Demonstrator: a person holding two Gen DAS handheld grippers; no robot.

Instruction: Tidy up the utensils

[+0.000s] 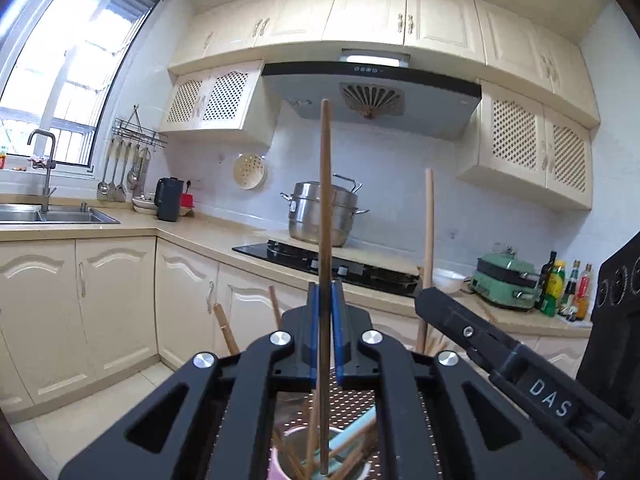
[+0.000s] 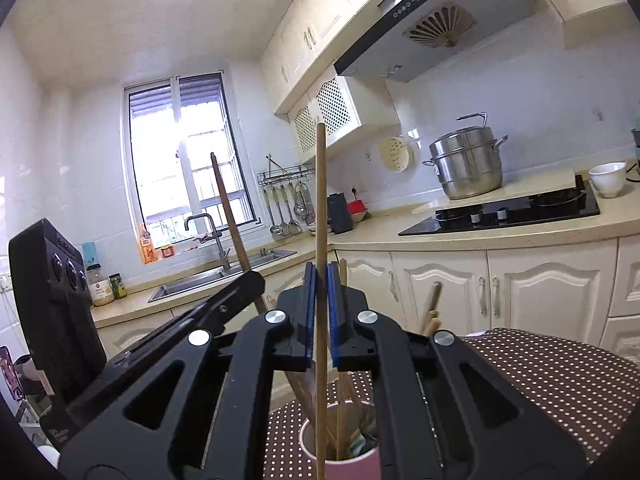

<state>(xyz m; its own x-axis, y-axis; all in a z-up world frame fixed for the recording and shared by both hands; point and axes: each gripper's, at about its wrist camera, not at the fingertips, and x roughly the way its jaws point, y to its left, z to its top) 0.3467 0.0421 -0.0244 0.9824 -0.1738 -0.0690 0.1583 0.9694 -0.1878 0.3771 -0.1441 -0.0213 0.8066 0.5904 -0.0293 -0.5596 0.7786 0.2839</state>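
My left gripper (image 1: 325,294) is shut on a dark brown chopstick (image 1: 325,200), which it holds upright over a pink cup (image 1: 278,462). Several chopsticks and a pale blue utensil (image 1: 352,434) stand in that cup. My right gripper (image 2: 320,274) is shut on a lighter wooden chopstick (image 2: 320,200), also upright, its lower end at the pink cup (image 2: 356,468). Each gripper shows in the other's view: the right gripper (image 1: 426,300) with its light chopstick (image 1: 429,220), and the left gripper (image 2: 256,280) with its dark chopstick (image 2: 228,208). The two stand close together above the cup.
The cup stands on a table with a brown polka-dot cloth (image 2: 540,380). Beyond it a kitchen counter carries a black hob (image 2: 500,212), a steel steamer pot (image 2: 466,168), a white bowl (image 2: 608,178) and a sink (image 2: 192,284). A green appliance (image 1: 506,280) and bottles (image 1: 564,288) sit at the counter's end.
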